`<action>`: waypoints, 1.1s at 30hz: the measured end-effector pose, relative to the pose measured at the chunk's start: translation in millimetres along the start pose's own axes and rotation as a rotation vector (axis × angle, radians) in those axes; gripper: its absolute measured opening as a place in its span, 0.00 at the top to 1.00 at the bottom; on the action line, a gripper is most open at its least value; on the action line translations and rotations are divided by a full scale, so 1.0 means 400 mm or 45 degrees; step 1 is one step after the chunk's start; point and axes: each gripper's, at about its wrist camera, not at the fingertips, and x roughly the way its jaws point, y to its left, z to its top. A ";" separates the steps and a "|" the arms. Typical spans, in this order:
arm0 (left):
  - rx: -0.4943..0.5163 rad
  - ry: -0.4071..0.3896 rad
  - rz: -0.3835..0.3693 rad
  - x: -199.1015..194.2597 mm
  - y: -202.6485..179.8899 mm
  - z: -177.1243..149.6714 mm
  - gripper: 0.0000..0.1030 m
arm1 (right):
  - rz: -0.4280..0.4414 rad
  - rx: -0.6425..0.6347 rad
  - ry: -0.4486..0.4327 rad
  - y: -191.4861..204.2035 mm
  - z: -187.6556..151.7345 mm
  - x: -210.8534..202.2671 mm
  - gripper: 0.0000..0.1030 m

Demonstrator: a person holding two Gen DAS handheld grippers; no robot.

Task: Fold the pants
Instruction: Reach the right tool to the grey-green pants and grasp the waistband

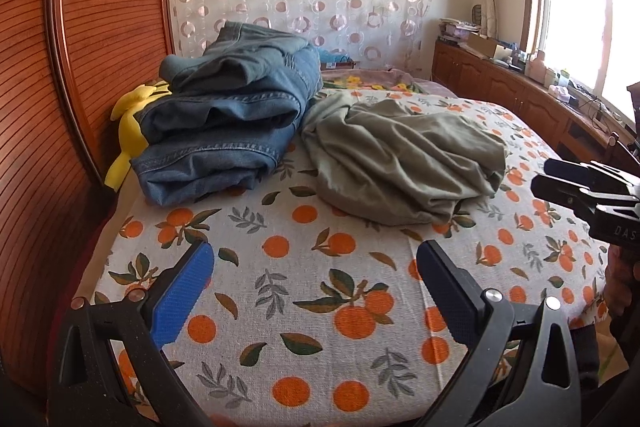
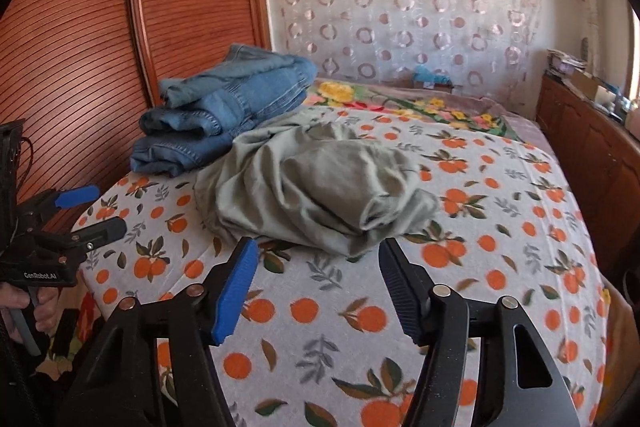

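Note:
Crumpled grey-green pants [image 1: 400,163] lie in a heap on the orange-print bed cover [image 1: 320,287], also in the right wrist view [image 2: 316,187]. My left gripper [image 1: 316,267] is open and empty, hovering above the cover in front of the heap. My right gripper [image 2: 318,267] is open and empty, just in front of the heap's near edge. The right gripper shows at the right edge of the left wrist view [image 1: 538,175]. The left gripper shows at the left of the right wrist view [image 2: 94,209].
Folded blue jeans [image 1: 228,123] are stacked at the far left, over a yellow plush toy [image 1: 128,131]. A wooden headboard [image 1: 60,107] stands at the left. A low wooden cabinet [image 1: 520,99] with clutter runs along the right under the window.

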 end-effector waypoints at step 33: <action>-0.005 -0.008 -0.035 0.005 0.027 0.019 0.02 | -0.094 0.059 -0.070 -0.213 0.091 -0.119 0.97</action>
